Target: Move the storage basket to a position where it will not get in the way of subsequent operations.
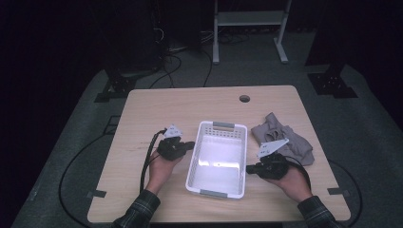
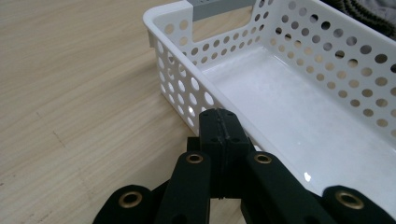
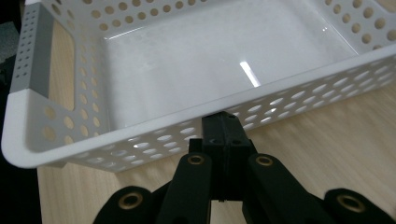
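Left gripper (image 1: 189, 145) clenched tight, jaws pressed flat together with nothing between them; in the left gripper view (image 2: 219, 122) pointed at the long side of the basket (image 2: 173, 88), tips just beside the perforated wall, contact impossible to tell. Right gripper (image 1: 249, 168) likewise clamped shut and empty; in the right gripper view (image 3: 223, 125) tips right up against the basket (image 3: 289, 105) just under its rim on the opposite long side, touching or nearly so.

Basket (image 1: 192, 164) in the middle of the table (image 1: 142, 109), between the two hands: white plastic, rectangular, rounded corners, walls punched with rows of round holes, smooth glossy floor catching a streak of light, grey handle strips at the two short ends. Nothing inside.

Table of pale wood-grain laminate, matte, with a round cable hole near the far edge. Crumpled beige cloth (image 1: 278, 130) lying soft and folded on the table behind the right hand (image 1: 292, 183). Jaws matte black, blocky, hinged on arms with brass-coloured rivets. Plaid sleeves at the bottom of the high view.
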